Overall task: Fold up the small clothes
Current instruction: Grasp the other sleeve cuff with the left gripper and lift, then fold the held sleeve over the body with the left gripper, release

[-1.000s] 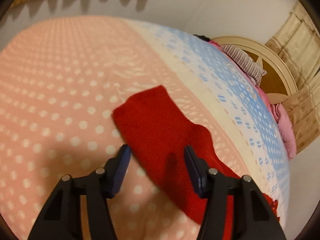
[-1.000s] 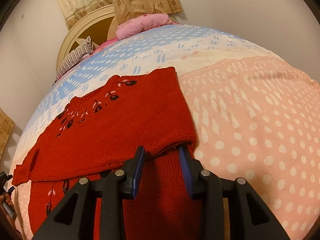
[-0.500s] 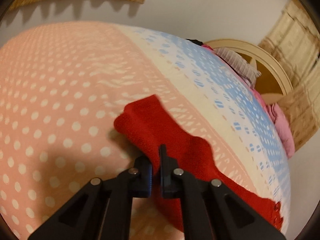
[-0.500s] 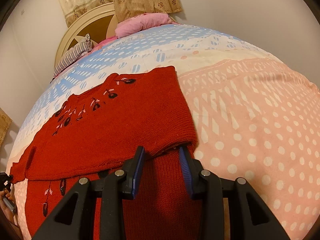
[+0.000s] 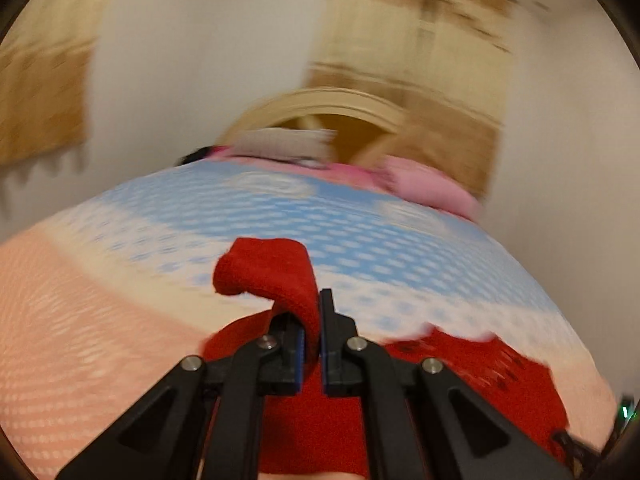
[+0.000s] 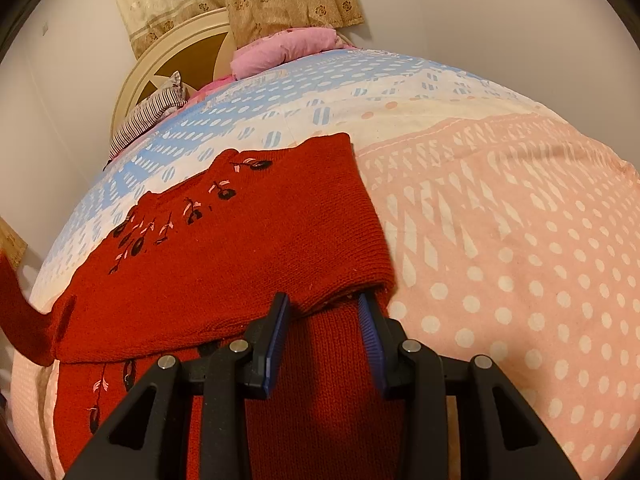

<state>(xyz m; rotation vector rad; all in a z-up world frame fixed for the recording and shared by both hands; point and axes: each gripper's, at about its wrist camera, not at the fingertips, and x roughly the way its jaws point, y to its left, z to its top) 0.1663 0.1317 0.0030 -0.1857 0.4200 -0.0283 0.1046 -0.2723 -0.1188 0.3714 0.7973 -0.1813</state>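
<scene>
A small red knitted sweater [image 6: 224, 256] with dark embroidered flowers lies on the bed, its right side folded over the body. My left gripper [image 5: 312, 312] is shut on the sweater's left sleeve [image 5: 264, 272] and holds the cuff up off the bed; the lifted sleeve also shows at the left edge of the right wrist view [image 6: 20, 312]. My right gripper [image 6: 324, 308] is open, its fingers either side of the folded sweater edge just above the fabric.
The bedspread [image 6: 500, 220] is pink with white dots near me, cream and blue farther back. A pink pillow [image 6: 280, 48], a striped cloth [image 6: 148, 116] and a cream round headboard [image 6: 160, 68] stand at the far end, with curtains behind.
My left gripper closed on the sleeve, lifted it and swung round toward the headboard; the view is blurred with motion. My right gripper has stayed open in place.
</scene>
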